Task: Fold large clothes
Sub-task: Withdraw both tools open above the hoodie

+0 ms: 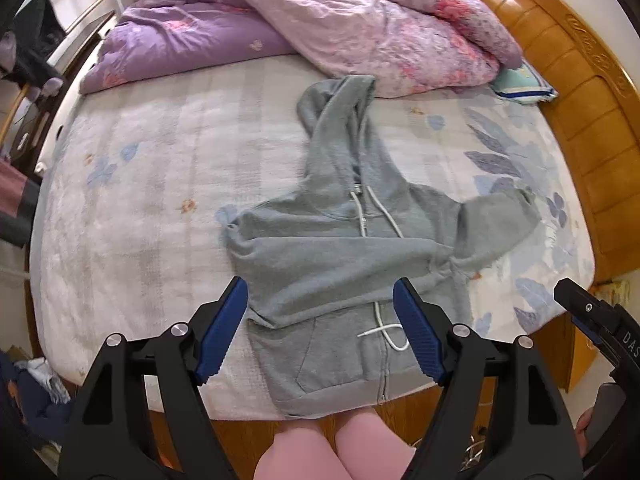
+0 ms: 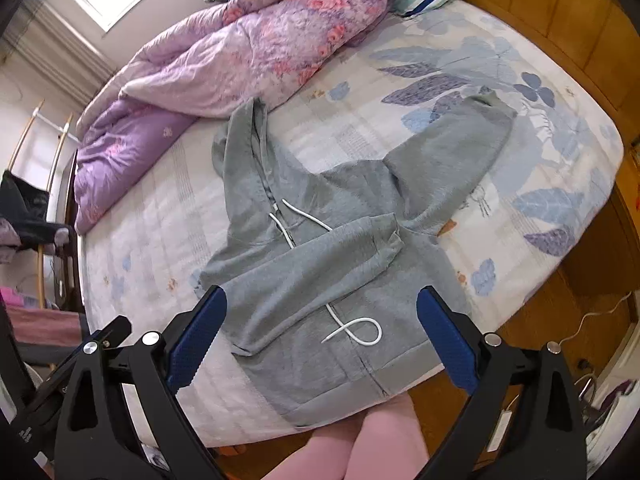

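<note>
- The grey hoodie (image 1: 344,248) lay face up on the bed (image 1: 160,184), its hem hanging a little over the near edge and its hood reaching toward the purple quilt (image 1: 360,36).
- One sleeve (image 2: 320,264) was already folded across the hoodie's chest; the other sleeve (image 2: 452,148) lay spread out toward the wooden headboard (image 1: 580,112).
- The left gripper (image 1: 320,332) hovered above the hoodie's hem, jaws wide apart and holding nothing.
- The right gripper (image 2: 320,340) hovered likewise over the hem, fully spread and empty.
- The fleece looked soft, limp and fairly thick, so it would likely sag and drag instead of keeping shape.
- The best grip seemed the spread sleeve's cuff, or the ribbed hem corners.
- The loose white drawstring (image 2: 352,328) could snag or get pinched.
</note>
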A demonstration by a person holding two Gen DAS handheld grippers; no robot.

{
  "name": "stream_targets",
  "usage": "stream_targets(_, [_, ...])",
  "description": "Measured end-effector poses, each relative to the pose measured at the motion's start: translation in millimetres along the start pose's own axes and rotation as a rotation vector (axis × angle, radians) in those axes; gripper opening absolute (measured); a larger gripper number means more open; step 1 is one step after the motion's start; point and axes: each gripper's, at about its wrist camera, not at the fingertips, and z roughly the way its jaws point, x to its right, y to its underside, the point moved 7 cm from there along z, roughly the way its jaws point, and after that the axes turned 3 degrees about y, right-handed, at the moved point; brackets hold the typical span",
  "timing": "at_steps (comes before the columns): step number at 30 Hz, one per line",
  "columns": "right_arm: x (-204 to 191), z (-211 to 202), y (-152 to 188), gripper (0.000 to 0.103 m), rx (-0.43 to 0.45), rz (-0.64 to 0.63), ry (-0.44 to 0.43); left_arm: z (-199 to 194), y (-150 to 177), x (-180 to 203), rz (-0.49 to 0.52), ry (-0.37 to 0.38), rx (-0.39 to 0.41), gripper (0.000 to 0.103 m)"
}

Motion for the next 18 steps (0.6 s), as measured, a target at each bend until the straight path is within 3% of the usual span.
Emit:
stream_targets(5, [13,-17,4,0.092,0.04,0.054,0.027,-4,-3,13,0.031,0.052,-0.015,0.076])
stream_targets(12, [49,-23,-2,0.092,0.039,0.186,0.031,-8,-12,45,0.132,0.062,0.0,0.076])
stream_targets(15, [66,-26,-4,0.092,0.025,0.283,-0.056,-3,-13,64,0.169,0.067,-0.01,0.076])
stream_targets(18, [84,-31,-11,0.092,0.04,0.313,-0.051,3,-15,82,0.2,0.067,-0.02,0.076])
